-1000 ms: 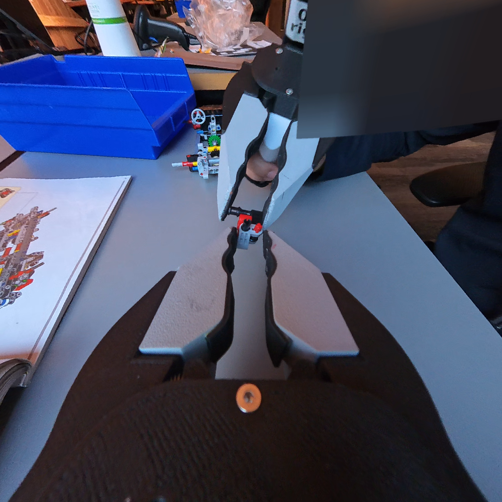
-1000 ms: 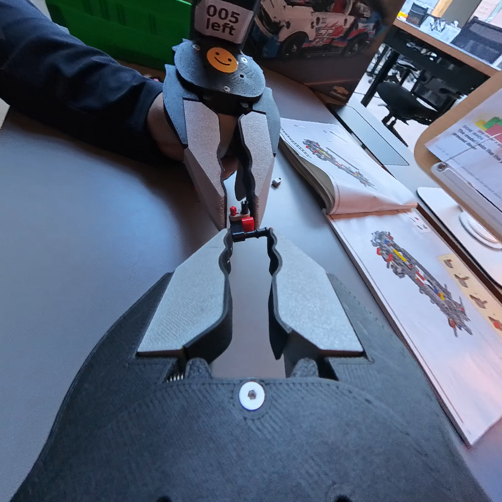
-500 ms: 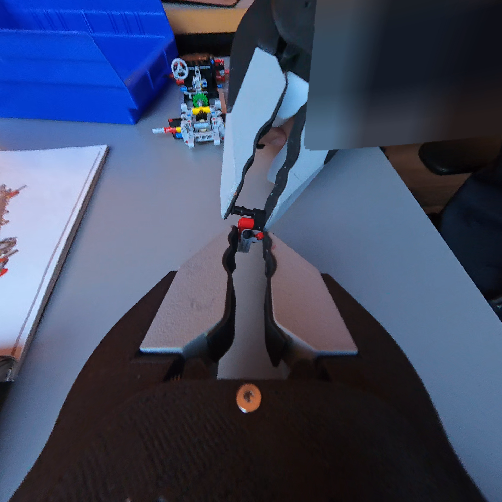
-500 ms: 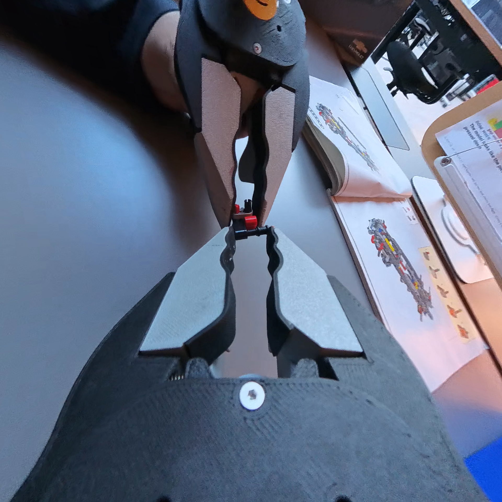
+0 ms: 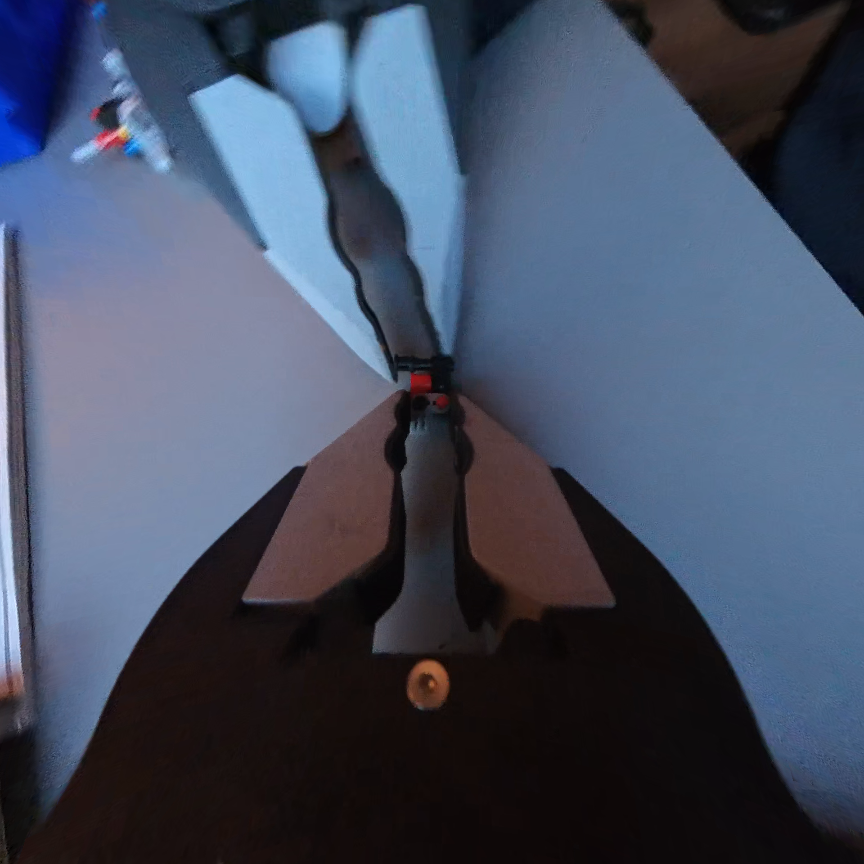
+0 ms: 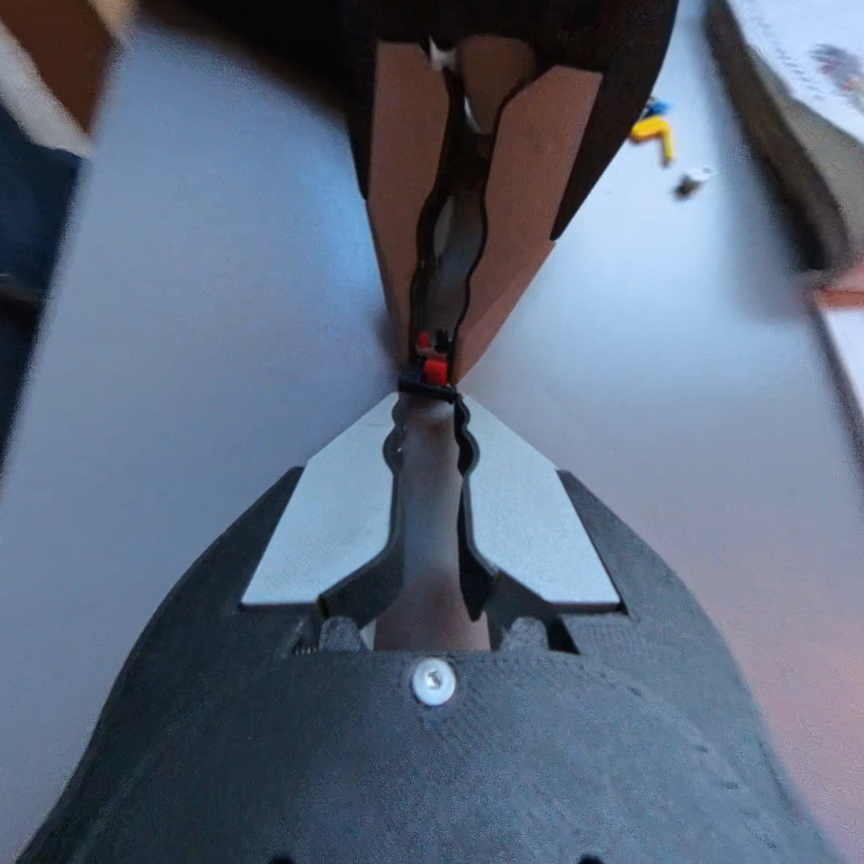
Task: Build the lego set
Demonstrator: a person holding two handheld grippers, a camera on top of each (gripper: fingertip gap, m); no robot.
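Observation:
My left gripper [image 5: 428, 407] is shut on a small grey brick piece with a red stud [image 5: 432, 406], held just above the grey table [image 5: 631, 374]. My right gripper [image 6: 428, 397] meets it tip to tip and is shut on a black pin [image 6: 428, 390] lying across its fingertips. A red bush [image 6: 435, 370] sits between the pin and the grey piece. In the left wrist view the right gripper [image 5: 418, 365] comes in from above with the pin [image 5: 421, 361] and the red bush [image 5: 421, 382]. In the right wrist view the left gripper [image 6: 432, 348] reaches in from the top.
A blue bin [image 5: 18, 70] and a partly built brick model [image 5: 117, 131] lie at the far left, with a booklet's edge [image 5: 7, 421] at the left. A yellow piece [image 6: 654, 133], a small grey piece [image 6: 694, 180] and an open booklet [image 6: 795, 117] lie at the right. My left and right fingertips are right by each other. The right tips stand about 20 centimeters off the partly built brick model [image 5: 117, 131].
Both views have tipped down towards the table and moved in closer. The grippers stay tip to tip on the small assembly. My right fingers have closed a little on the black pin.

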